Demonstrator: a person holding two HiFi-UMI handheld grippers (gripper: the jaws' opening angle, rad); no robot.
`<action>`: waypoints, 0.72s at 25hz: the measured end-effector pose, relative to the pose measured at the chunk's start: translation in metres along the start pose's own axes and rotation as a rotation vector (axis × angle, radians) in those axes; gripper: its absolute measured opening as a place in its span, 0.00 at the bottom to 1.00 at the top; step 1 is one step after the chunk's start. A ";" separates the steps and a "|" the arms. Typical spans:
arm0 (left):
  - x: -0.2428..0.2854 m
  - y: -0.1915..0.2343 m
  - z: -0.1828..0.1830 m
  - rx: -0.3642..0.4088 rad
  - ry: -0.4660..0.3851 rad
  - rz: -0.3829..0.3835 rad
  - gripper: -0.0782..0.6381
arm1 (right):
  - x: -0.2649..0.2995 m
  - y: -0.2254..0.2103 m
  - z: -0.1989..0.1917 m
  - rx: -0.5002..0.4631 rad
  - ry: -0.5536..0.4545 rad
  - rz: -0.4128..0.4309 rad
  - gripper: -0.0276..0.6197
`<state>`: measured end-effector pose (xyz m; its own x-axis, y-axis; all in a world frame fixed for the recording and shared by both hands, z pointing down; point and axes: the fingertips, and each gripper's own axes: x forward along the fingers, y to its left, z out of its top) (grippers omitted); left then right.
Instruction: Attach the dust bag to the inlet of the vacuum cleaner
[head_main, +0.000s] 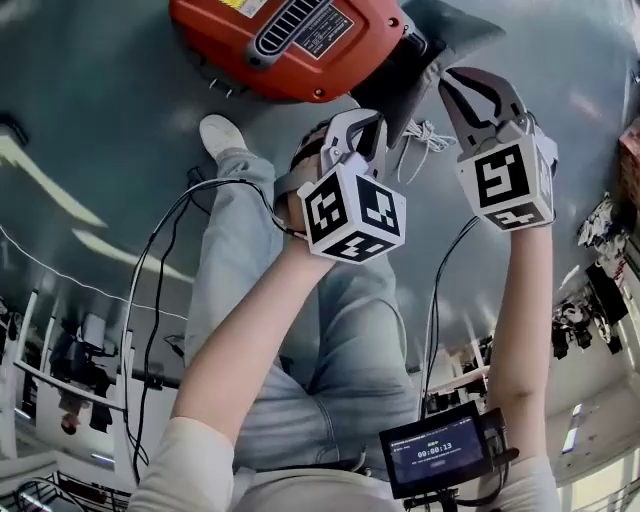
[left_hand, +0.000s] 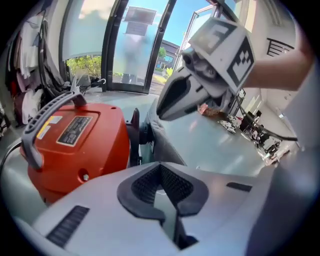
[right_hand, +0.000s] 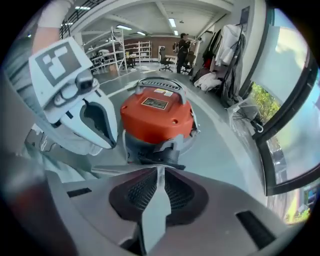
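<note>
We note the left gripper (head_main: 358, 128) and right gripper (head_main: 472, 88) hover at 6 o'clock of the vacuum cleaner (head_main: 290, 40), jaws pressed together and empty. We judge the dust bag (head_main: 445, 35), at its 3 o'clock, is already seated.

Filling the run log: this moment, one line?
left gripper: shut, empty | right gripper: shut, empty | grey fabric dust bag: at inlet of orange vacuum cleaner
</note>
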<state>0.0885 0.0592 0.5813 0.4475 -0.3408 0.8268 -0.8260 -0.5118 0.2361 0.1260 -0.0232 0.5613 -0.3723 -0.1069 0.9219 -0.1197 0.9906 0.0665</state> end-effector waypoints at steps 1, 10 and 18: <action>-0.005 0.003 0.004 0.020 -0.011 -0.009 0.12 | 0.006 0.008 0.001 0.018 0.015 -0.002 0.08; -0.024 0.020 0.024 0.214 -0.002 -0.065 0.12 | 0.044 0.021 0.009 0.261 0.077 -0.159 0.08; -0.063 0.000 0.037 0.195 -0.072 -0.182 0.11 | -0.020 0.029 0.023 0.489 -0.151 -0.219 0.08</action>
<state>0.0727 0.0517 0.5104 0.6117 -0.2807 0.7396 -0.6510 -0.7097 0.2691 0.1091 0.0060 0.5357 -0.4146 -0.3528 0.8389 -0.6086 0.7928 0.0326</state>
